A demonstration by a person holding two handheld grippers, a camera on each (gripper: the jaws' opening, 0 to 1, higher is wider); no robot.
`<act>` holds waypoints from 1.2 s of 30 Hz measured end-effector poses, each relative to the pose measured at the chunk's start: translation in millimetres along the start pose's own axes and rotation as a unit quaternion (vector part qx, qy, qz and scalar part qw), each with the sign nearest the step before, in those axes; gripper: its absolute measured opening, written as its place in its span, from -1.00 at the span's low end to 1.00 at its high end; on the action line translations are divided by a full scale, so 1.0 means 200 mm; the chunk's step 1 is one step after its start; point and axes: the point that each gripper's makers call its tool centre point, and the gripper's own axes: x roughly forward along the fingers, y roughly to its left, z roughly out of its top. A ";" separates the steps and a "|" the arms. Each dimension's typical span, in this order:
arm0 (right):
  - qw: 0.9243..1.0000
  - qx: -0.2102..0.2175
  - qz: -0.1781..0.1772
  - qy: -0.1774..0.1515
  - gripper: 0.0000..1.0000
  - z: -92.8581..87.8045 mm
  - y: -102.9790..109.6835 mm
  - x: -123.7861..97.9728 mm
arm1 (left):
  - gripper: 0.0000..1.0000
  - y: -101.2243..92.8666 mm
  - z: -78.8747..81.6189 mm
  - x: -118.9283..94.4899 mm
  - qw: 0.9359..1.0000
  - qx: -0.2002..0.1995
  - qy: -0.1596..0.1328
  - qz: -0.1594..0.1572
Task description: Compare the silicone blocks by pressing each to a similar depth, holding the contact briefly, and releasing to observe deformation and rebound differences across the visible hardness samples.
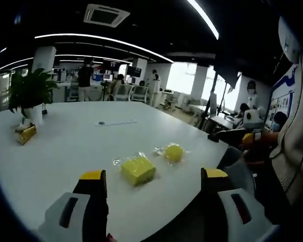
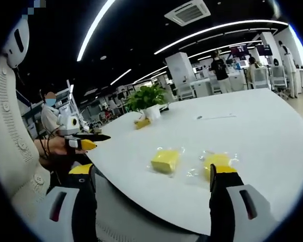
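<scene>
Two yellow silicone blocks in clear wrappers lie on the white table (image 1: 65, 151). In the left gripper view a square block (image 1: 138, 170) sits just ahead of the jaws and a rounder block (image 1: 174, 152) lies to its right. My left gripper (image 1: 154, 177) is open above the table edge, holding nothing. In the right gripper view the square block (image 2: 165, 160) is left of the other block (image 2: 217, 162), which the right jaw tip partly covers. My right gripper (image 2: 152, 174) is open, short of both blocks.
A potted plant (image 1: 29, 93) and a small yellow object (image 1: 26, 134) stand at the table's far side, also plant (image 2: 149, 101). A person's light sleeve (image 1: 298, 131) is at the right. Office desks, chairs and people fill the background.
</scene>
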 end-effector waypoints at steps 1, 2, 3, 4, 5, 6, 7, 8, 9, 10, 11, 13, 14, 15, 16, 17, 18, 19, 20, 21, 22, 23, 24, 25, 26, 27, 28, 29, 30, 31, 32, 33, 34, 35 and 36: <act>1.000 0.001 0.002 0.000 0.71 0.00 0.00 0.00 | 0.50 -0.01 0.00 0.00 1.000 0.002 0.003 -0.001; 1.000 0.003 0.002 -0.001 0.71 0.00 0.00 0.00 | 0.50 -0.02 0.01 0.01 1.000 0.002 0.003 -0.003; 1.000 0.003 0.003 -0.001 0.71 -0.01 -0.01 -0.01 | 0.49 -0.02 0.02 0.01 1.000 -0.001 0.002 -0.004; 1.000 0.003 0.002 -0.002 0.70 -0.01 -0.01 -0.01 | 0.49 -0.03 0.03 0.02 1.000 -0.008 -0.002 -0.006; 1.000 0.005 0.002 -0.005 0.70 -0.01 -0.02 -0.02 | 0.49 -0.05 0.06 0.03 1.000 -0.024 -0.010 -0.012; 1.000 0.008 0.003 -0.006 0.69 -0.01 -0.02 -0.02 | 0.47 -0.06 0.08 0.04 0.999 -0.035 -0.016 -0.015; 1.000 0.009 0.004 -0.008 0.68 -0.01 -0.02 -0.03 | 0.47 -0.06 0.11 0.05 0.998 -0.050 -0.021 -0.014; 1.000 0.011 0.006 -0.009 0.67 -0.01 -0.01 -0.03 | 0.48 -0.07 0.13 0.06 0.998 -0.056 -0.022 -0.015; 1.000 0.012 0.006 -0.008 0.66 -0.01 -0.01 -0.03 | 0.47 -0.07 0.16 0.08 0.997 -0.068 -0.026 -0.019; 1.000 0.014 0.007 -0.008 0.66 -0.03 -0.01 -0.04 | 0.43 -0.08 0.19 0.09 0.996 -0.079 -0.031 -0.022; 1.000 0.014 0.008 -0.007 0.66 -0.03 -0.01 -0.04 | 0.36 -0.10 0.23 0.11 0.994 -0.094 -0.040 -0.030; 1.000 0.018 0.011 -0.009 0.64 -0.04 -0.02 -0.05 | 0.34 -0.12 0.28 0.15 0.989 -0.131 -0.046 -0.042; 1.000 0.020 0.013 -0.011 0.64 -0.04 -0.01 -0.04 | 0.36 -0.13 0.31 0.17 0.988 -0.140 -0.055 -0.046; 1.000 0.022 0.014 -0.013 0.63 -0.04 -0.01 -0.04 | 0.38 -0.14 0.35 0.20 0.984 -0.154 -0.066 -0.053; 1.000 0.023 0.015 -0.014 0.63 -0.04 -0.01 -0.04 | 0.38 -0.16 0.38 0.22 0.981 -0.169 -0.072 -0.058; 0.999 0.026 0.016 -0.017 0.63 -0.04 -0.01 -0.05 | 0.39 -0.17 0.41 0.25 0.975 -0.195 -0.083 -0.066; 0.999 0.027 0.017 -0.018 0.63 -0.04 -0.02 -0.05 | 0.37 -0.18 0.44 0.27 0.971 -0.212 -0.090 -0.071; 0.999 0.029 0.018 -0.021 0.62 -0.03 -0.02 -0.05 | 0.34 -0.19 0.45 0.29 0.968 -0.220 -0.095 -0.077; 0.999 0.029 0.019 -0.023 0.62 -0.03 -0.02 -0.05 | 0.30 -0.19 0.48 0.32 0.960 -0.247 -0.106 -0.081; 0.999 0.031 0.020 -0.024 0.61 -0.03 -0.02 -0.04 | 0.27 -0.19 0.49 0.34 0.954 -0.269 -0.108 -0.084; 0.999 0.032 0.023 -0.025 0.61 -0.03 -0.03 -0.04 | 0.25 -0.20 0.50 0.38 0.944 -0.296 -0.109 -0.090; 0.999 0.033 0.025 -0.025 0.60 -0.03 -0.03 -0.04 | 0.26 -0.20 0.51 0.40 0.939 -0.310 -0.115 -0.092; 0.999 0.033 0.026 -0.025 0.59 -0.03 -0.04 -0.04 | 0.23 -0.20 0.51 0.43 0.934 -0.324 -0.115 -0.096; 0.999 0.031 0.027 -0.023 0.58 -0.03 -0.05 -0.03 | 0.17 -0.20 0.52 0.46 0.930 -0.333 -0.115 -0.102; 0.999 0.031 0.031 -0.022 0.58 -0.03 -0.05 -0.03 | 0.11 -0.20 0.53 0.49 0.923 -0.347 -0.126 -0.104; 0.999 0.032 0.033 -0.022 0.57 -0.03 -0.06 -0.03 | 0.15 -0.19 0.54 0.52 0.916 -0.363 -0.131 -0.105; 0.998 0.033 0.038 -0.025 0.56 -0.03 -0.06 -0.03 | 0.28 -0.18 0.54 0.55 0.910 -0.379 -0.133 -0.102; 0.998 0.034 0.039 -0.025 0.56 -0.03 -0.06 -0.03 | 0.39 -0.18 0.52 0.60 0.901 -0.404 -0.123 -0.097; 0.998 0.037 0.041 -0.026 0.55 -0.03 -0.07 -0.03 | 0.44 -0.17 0.51 0.63 0.895 -0.419 -0.117 -0.094; 0.998 0.040 0.041 -0.026 0.55 -0.03 -0.08 -0.02 | 0.34 -0.17 0.49 0.67 0.894 -0.426 -0.106 -0.093; 0.998 0.042 0.042 -0.025 0.55 -0.04 -0.08 -0.02 | 0.20 -0.16 0.49 0.69 0.895 -0.423 -0.112 -0.086; 0.998 0.045 0.043 -0.025 0.54 -0.04 -0.08 -0.02 | 0.04 -0.16 0.48 0.72 0.894 -0.426 -0.110 -0.084; 0.998 0.048 0.044 -0.026 0.54 -0.04 -0.09 -0.02 | -0.11 -0.16 0.47 0.74 0.892 -0.431 -0.107 -0.085; 0.997 0.051 0.044 -0.026 0.53 -0.05 -0.10 -0.02 | -0.15 -0.15 0.46 0.79 0.889 -0.440 -0.101 -0.083; 0.997 0.054 0.044 -0.026 0.53 -0.05 -0.10 -0.02 | -0.15 -0.16 0.45 0.82 0.889 -0.441 -0.095 -0.082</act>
